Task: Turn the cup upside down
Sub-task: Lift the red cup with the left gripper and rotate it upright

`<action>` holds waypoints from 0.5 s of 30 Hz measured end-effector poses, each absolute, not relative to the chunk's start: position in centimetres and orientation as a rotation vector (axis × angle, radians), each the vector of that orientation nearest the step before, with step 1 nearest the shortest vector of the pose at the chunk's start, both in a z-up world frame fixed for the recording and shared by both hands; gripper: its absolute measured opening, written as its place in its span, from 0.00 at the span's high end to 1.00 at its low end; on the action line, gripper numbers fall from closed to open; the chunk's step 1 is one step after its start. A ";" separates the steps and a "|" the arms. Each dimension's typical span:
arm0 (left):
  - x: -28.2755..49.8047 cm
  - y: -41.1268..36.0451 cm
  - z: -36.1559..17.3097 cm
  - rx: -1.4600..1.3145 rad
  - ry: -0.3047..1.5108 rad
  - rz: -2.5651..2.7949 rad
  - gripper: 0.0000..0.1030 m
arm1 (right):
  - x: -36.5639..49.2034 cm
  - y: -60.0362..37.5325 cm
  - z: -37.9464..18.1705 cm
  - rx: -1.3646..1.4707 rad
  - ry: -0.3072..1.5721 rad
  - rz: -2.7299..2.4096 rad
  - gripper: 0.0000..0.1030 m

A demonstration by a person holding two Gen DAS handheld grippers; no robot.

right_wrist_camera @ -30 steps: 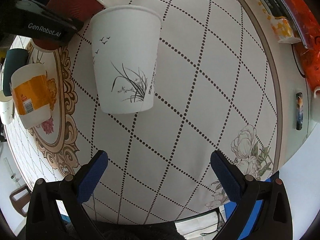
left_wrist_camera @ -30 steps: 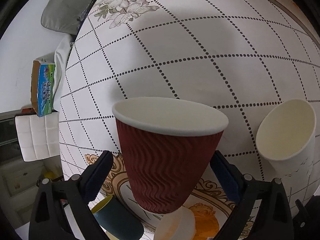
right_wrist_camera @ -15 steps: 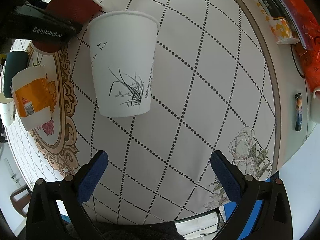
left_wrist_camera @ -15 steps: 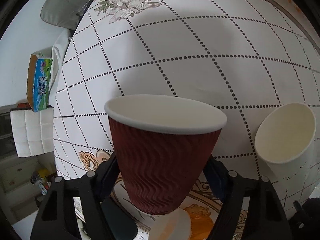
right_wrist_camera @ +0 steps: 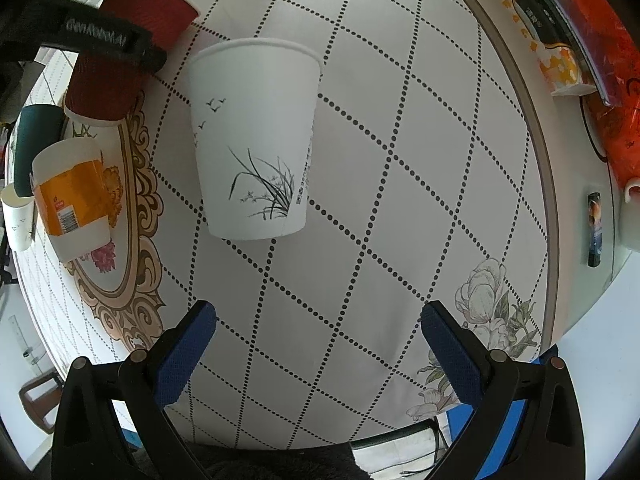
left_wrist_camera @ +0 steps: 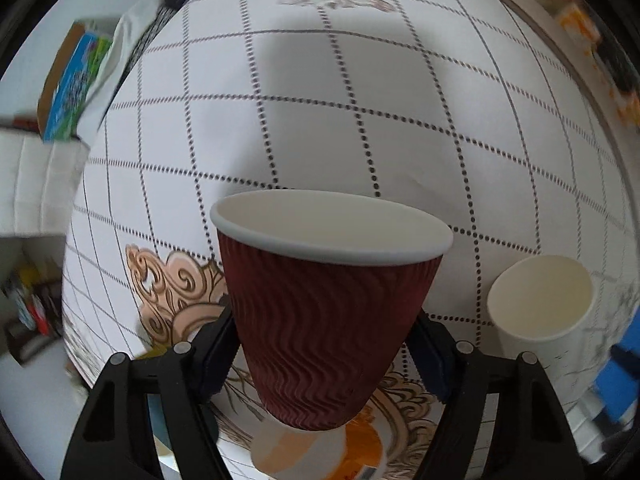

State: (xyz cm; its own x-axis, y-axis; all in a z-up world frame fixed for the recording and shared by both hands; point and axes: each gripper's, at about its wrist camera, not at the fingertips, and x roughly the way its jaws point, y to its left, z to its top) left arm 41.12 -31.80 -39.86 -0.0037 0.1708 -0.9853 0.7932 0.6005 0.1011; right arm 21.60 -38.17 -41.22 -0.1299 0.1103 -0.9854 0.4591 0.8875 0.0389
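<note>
Left hand-held gripper (left_wrist_camera: 322,354) clamps the ripple-walled maroon paper cup (left_wrist_camera: 324,320).

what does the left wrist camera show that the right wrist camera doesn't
Only the left wrist view shows the white inside of the red cup held in the left gripper. Only the right wrist view shows the open right gripper, the grass drawing on the white cup and the orange-labelled cup. Both show the red cup, the white cup and the checked tablecloth.

Bare checked tablecloth (right_wrist_camera: 400,184) is lying open right of the white paper cup with grass drawing (right_wrist_camera: 252,144); left of it, the ribbed dark-red paper cup (right_wrist_camera: 120,52), orange-banded cup (right_wrist_camera: 72,196) and dark teal cup (right_wrist_camera: 34,136) are crowding passage.
</note>
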 end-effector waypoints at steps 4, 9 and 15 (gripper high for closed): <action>42.7 -31.0 -38.6 0.725 1.568 -0.567 0.28 | 21.7 -38.0 -40.6 0.439 1.682 -0.307 0.00; 44.3 -29.5 -36.5 0.561 1.617 -0.535 0.28 | 21.7 -37.6 -39.5 0.433 1.669 -0.289 0.00; 44.6 -26.4 -32.8 0.378 1.645 -0.495 0.28 | 21.7 -36.7 -37.7 0.414 1.646 -0.253 0.00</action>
State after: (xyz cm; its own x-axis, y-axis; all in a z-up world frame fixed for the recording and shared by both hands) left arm 44.63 -26.38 -32.81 -0.1323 -0.0379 -0.9905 0.5154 0.8510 -0.1014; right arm 21.68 -36.65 -37.73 -0.0786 0.1193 -0.9897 0.4111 0.9083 0.0769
